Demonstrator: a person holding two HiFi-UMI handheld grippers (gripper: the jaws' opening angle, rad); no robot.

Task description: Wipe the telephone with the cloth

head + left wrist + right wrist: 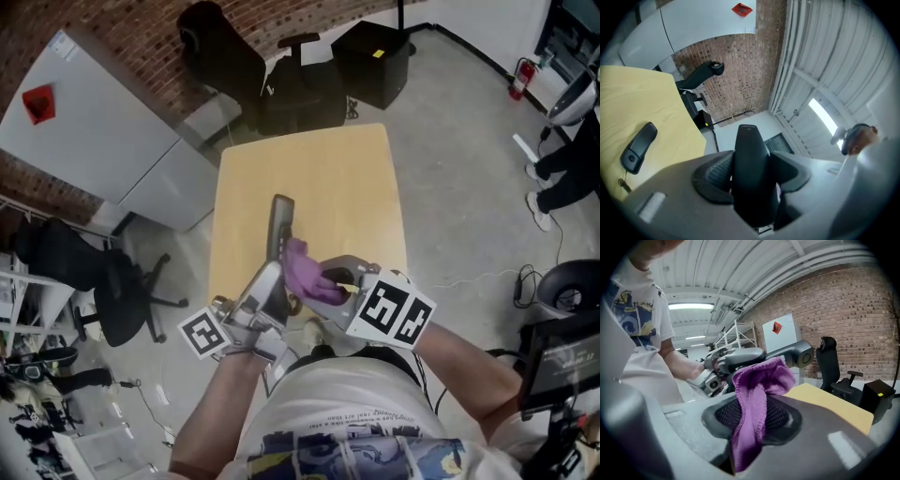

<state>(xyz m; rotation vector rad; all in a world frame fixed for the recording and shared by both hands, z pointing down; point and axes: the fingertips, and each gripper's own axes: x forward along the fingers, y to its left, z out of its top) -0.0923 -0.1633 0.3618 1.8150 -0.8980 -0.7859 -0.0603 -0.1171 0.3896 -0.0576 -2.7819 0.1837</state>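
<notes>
My left gripper point(265, 289) point(750, 183) is shut on a black telephone handset point(750, 164) and holds it above the yellow table point(328, 178). In the head view the handset point(281, 217) runs forward past the jaws. My right gripper point(342, 283) point(754, 414) is shut on a purple cloth point(757, 385). The cloth point(305, 270) is bunched against the handset point(787, 354) near its middle. In the left gripper view another black telephone piece point(638, 146) lies flat on the table point(642, 103).
Black office chairs point(272, 80) and a black box point(375, 58) stand beyond the table's far edge. A white cabinet point(94, 131) and another chair point(122, 291) are at the left. A person's legs point(562, 178) show at the far right.
</notes>
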